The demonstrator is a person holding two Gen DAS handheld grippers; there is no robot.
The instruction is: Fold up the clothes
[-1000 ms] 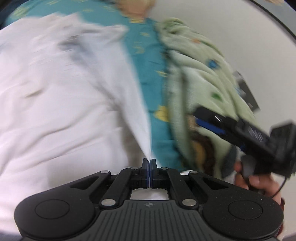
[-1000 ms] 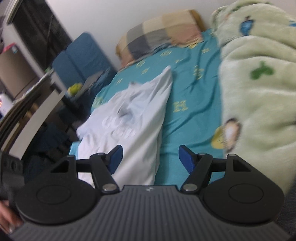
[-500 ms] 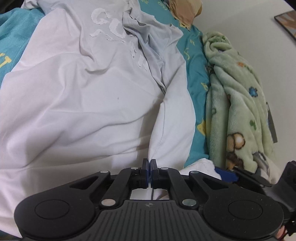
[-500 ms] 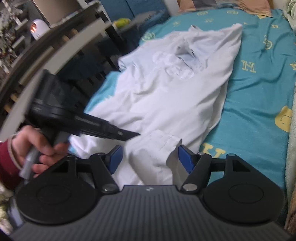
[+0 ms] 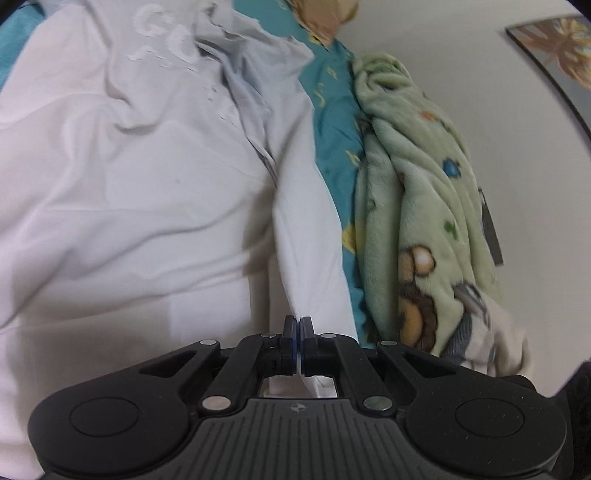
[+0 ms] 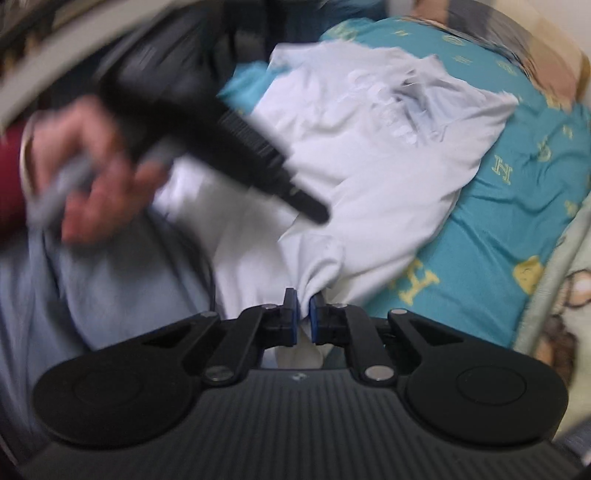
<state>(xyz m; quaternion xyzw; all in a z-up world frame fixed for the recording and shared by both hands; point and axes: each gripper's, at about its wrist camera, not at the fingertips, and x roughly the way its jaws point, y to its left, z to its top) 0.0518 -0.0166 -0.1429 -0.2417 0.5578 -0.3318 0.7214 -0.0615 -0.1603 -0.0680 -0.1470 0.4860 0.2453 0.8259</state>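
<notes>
Lying spread across the bed (image 5: 334, 155), on its teal sheet printed with yellow letters, is a white T-shirt (image 5: 140, 192), rumpled, with pale lettering showing near its far end. The left tool (image 5: 297, 325) is gripping a fold of the shirt's edge, its blue-padded jaws pressed together with only thin cloth passing between them; the fabric is rising from the tips in a taut ridge. In the right wrist view, the right tool (image 6: 303, 306) is closing on a bunched part of the same T-shirt, the cloth gathering into a pinched knot between its pads and a little of it hanging below them. Just beyond, the left tool is showing as a dark, blurred shape held by a hand (image 6: 92, 173) in a dark red sleeve (image 6: 9, 184), its tip resting on the shirt close to the right tool's grip. A pale green fleece blanket (image 5: 417, 206) with cartoon animals is lying bundled along the bed's far side against the wall (image 5: 480, 74), apart from the shirt, with a strip of teal sheet between them. A pillow (image 5: 325, 14) is sitting at the head of the bed.
</notes>
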